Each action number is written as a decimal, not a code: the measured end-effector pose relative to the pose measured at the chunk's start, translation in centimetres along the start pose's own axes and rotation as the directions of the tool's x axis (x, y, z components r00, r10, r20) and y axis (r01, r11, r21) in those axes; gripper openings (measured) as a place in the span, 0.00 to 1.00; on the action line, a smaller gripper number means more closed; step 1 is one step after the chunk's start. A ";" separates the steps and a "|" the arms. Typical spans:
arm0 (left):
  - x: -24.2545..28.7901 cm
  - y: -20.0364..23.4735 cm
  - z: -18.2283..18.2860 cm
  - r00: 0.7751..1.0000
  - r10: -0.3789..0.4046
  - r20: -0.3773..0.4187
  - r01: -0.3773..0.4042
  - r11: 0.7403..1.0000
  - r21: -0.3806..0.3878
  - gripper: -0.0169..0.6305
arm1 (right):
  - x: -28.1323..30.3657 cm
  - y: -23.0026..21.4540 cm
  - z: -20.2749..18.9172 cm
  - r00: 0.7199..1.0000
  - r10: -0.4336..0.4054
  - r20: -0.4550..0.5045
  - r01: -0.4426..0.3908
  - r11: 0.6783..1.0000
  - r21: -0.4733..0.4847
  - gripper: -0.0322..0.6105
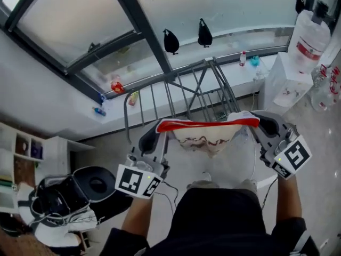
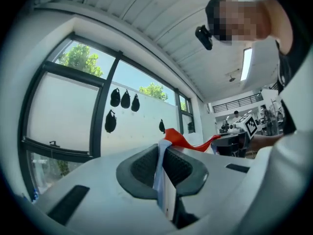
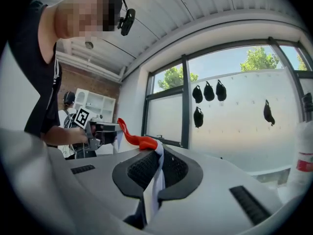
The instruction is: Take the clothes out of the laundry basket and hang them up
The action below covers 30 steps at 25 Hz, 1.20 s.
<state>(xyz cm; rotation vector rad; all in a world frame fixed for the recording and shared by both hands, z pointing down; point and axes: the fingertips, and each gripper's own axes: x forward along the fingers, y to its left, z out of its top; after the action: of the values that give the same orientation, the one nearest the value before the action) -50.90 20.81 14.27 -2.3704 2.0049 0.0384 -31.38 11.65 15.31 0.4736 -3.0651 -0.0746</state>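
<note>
A small white garment (image 1: 206, 136) with a red band along its top edge and a dark pattern hangs stretched between my two grippers, above the grey metal drying rack (image 1: 197, 92). My left gripper (image 1: 159, 128) is shut on the garment's left corner; in the left gripper view the white cloth (image 2: 161, 168) is pinched between the dark pads, the red band (image 2: 182, 140) running away to the right. My right gripper (image 1: 257, 122) is shut on the right corner, with white cloth (image 3: 155, 180) squeezed between its pads and the red band (image 3: 133, 138) trailing left.
A black basket (image 1: 90, 188) with a tangle of cables and white items sits on the floor at lower left. White shelving (image 1: 24, 148) stands at the far left. A big water bottle (image 1: 310, 41) on a white cabinet (image 1: 285, 81) is at upper right. Windows and a sill run behind the rack.
</note>
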 end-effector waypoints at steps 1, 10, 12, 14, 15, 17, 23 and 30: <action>-0.9 2.0 0.5 1.000 0.023 -0.003 -0.023 1.000 0.000 0.05 | 2.1 0.8 0.8 1.000 0.015 0.012 -0.015 1.000 -0.004 0.05; -5.2 20.1 2.7 0.970 0.241 -0.017 -0.239 0.969 0.061 0.05 | 21.6 4.5 2.9 0.976 0.214 -0.039 -0.213 0.977 0.014 0.05; -4.4 23.7 1.6 0.975 0.221 -0.005 -0.221 0.975 -0.012 0.05 | 25.0 4.5 1.9 0.968 0.239 -0.073 -0.239 0.971 0.012 0.05; -3.5 27.2 -0.2 0.980 0.198 0.003 -0.197 0.976 -0.091 0.05 | 28.3 3.9 0.0 0.962 0.245 -0.120 -0.243 0.970 0.028 0.05; -3.0 28.7 -1.3 0.981 0.196 -0.012 -0.196 0.977 -0.086 0.05 | 30.0 3.5 -1.3 0.959 0.244 -0.144 -0.240 0.970 0.043 0.05; -2.3 31.0 -3.9 0.976 0.200 -0.087 -0.201 0.980 -0.001 0.05 | 33.5 2.6 -3.9 0.951 0.249 -0.183 -0.235 0.967 0.094 0.05; -0.1 39.3 -11.8 0.907 0.261 -0.332 -0.286 0.958 -0.030 0.05 | 43.5 -0.1 -10.6 0.901 0.325 -0.288 -0.286 0.943 0.172 0.05; 2.9 47.8 -22.2 0.753 0.323 -0.573 -0.393 0.919 0.002 0.05 | 52.1 -0.8 -18.3 0.825 0.354 -0.440 -0.360 0.930 0.073 0.05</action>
<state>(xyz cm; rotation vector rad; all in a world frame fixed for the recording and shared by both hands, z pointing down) -97.65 9.10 35.77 -2.1848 2.7733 -0.6303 -79.97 -5.63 35.14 -0.0908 -2.6336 0.0247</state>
